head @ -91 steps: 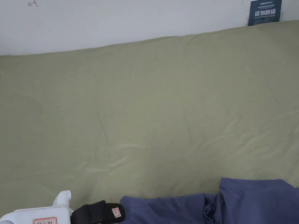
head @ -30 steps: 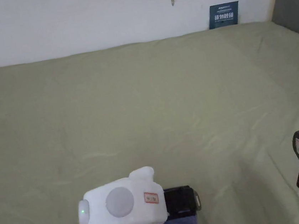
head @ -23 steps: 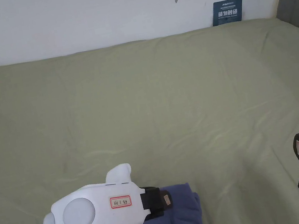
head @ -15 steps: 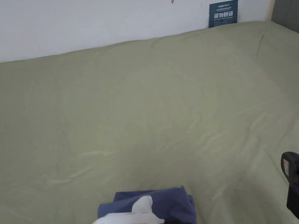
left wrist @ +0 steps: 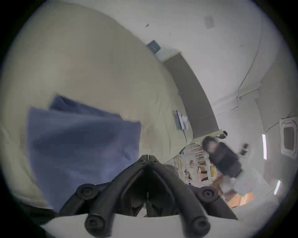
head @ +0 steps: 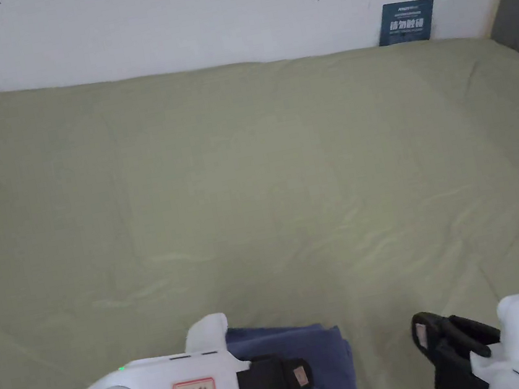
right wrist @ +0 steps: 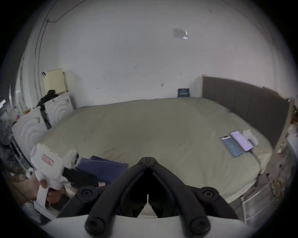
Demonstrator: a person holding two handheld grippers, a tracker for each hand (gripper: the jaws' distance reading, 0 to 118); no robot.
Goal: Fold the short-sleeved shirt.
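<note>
The blue short-sleeved shirt (head: 308, 372) lies folded in a compact stack on the olive bed (head: 264, 191), directly under the left tongs (head: 297, 377), whose jaws meet at the tips and grip nothing. The right tongs (head: 431, 340), likewise pressed together and empty, hover just beside the shirt, apart from it.

Your head looks down at the bed (head: 248, 175); both gripper cameras sit low, sharing the blue shirt (left wrist: 80, 141)
</note>
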